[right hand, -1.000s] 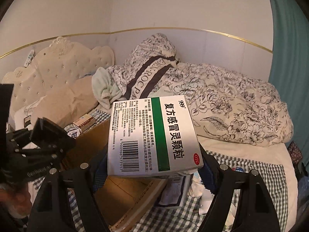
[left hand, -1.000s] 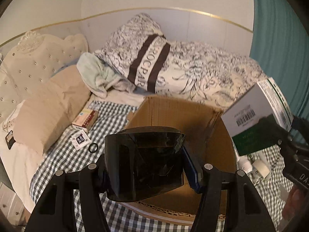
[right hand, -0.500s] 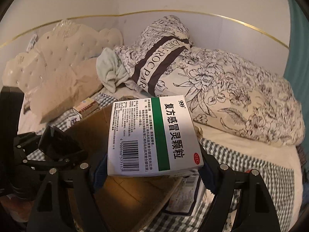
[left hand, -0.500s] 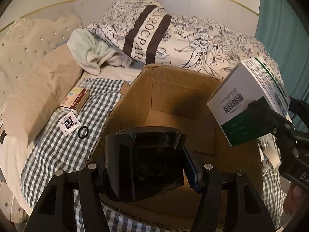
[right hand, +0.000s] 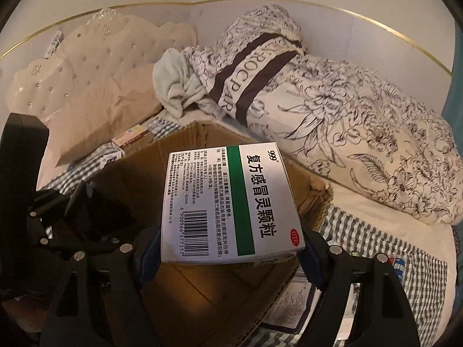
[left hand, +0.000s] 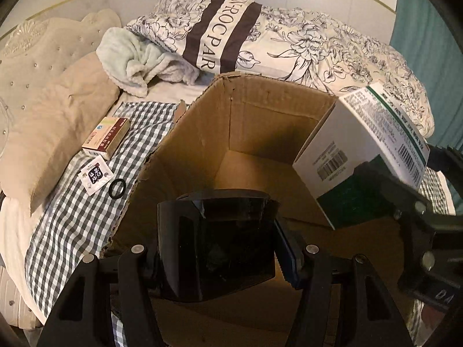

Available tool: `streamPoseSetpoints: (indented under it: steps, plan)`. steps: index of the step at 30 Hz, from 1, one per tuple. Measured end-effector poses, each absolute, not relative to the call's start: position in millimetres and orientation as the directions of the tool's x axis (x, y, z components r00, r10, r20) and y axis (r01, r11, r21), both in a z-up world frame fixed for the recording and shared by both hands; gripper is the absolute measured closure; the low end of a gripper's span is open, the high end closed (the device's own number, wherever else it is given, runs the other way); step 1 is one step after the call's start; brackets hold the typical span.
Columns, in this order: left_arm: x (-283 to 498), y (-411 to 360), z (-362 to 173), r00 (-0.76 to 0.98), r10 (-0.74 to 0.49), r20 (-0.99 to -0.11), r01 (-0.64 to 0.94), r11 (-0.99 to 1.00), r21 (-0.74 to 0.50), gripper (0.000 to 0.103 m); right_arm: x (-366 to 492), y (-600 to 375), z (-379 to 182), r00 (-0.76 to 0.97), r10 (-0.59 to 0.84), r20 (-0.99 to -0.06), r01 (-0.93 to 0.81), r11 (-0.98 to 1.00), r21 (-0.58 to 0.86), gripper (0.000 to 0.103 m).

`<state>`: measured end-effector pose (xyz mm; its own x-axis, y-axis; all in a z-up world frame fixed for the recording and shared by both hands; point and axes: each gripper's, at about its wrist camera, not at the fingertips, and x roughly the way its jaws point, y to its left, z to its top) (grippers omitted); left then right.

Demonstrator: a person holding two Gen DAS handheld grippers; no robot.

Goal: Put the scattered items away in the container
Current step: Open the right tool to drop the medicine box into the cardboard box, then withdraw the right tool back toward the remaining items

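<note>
The left gripper (left hand: 220,248) was clamped on a dark visor (left hand: 215,245), which hung over the near part of the open carton (left hand: 185,144). The right gripper (right hand: 228,248) gripped a white and green medicine box (right hand: 228,205) (barcode and Chinese print on its upper face), held above the carton's right side; the left view showed that box (left hand: 358,144) tilted over the carton's right wall. The carton stood on a checked sheet (left hand: 75,225). Left of it on the sheet lay a small red and cream box (left hand: 105,137), a sachet (left hand: 95,175) and a black ring (left hand: 117,188), the ring just beside the carton's torn edge. Behind were a tan pillow (left hand: 55,133), a pale green towel (left hand: 136,63) and a flowered quilt (left hand: 318,46).
</note>
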<state>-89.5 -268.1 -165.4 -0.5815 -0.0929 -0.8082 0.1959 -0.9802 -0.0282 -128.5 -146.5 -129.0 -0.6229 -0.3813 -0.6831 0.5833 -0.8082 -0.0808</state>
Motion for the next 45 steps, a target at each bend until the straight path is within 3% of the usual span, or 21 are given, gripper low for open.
streamPoseSetpoints:
  steps: [5,7,9,11,45]
  plan:
    - [-93,-265,-168,-0.567,-0.101,-0.818,0.195,-0.981,-0.014,0.039,-130,-145,-135,-0.604,-0.388,-0.696,0.596,-0.8,-0.072,0.023]
    - [-93,-263,-168,-0.564,-0.105,-0.819,0.191,-0.982,-0.006,0.035,-131,-143,-135,-0.602,-0.387,-0.699,0.595,-0.801,-0.069,0.023]
    - [-93,-261,-166,-0.566,-0.113,-0.816,0.193,-0.981,0.002,0.024,-131,-142,-134,-0.599,-0.387,-0.701,0.595,-0.801,-0.067,0.023]
    - [-91,-261,-164,-0.572,-0.12,-0.812,0.198,-0.98,0.006,0.022,-129,-140,-132,-0.606,-0.388,-0.694,0.591,-0.804,-0.066,0.021]
    - [-44,-222,-74,-0.757,-0.15,-0.637,0.203,-0.979,-0.011,0.02,-77,-53,-50,-0.759,-0.376,-0.532,0.488,-0.869,-0.082,0.019]
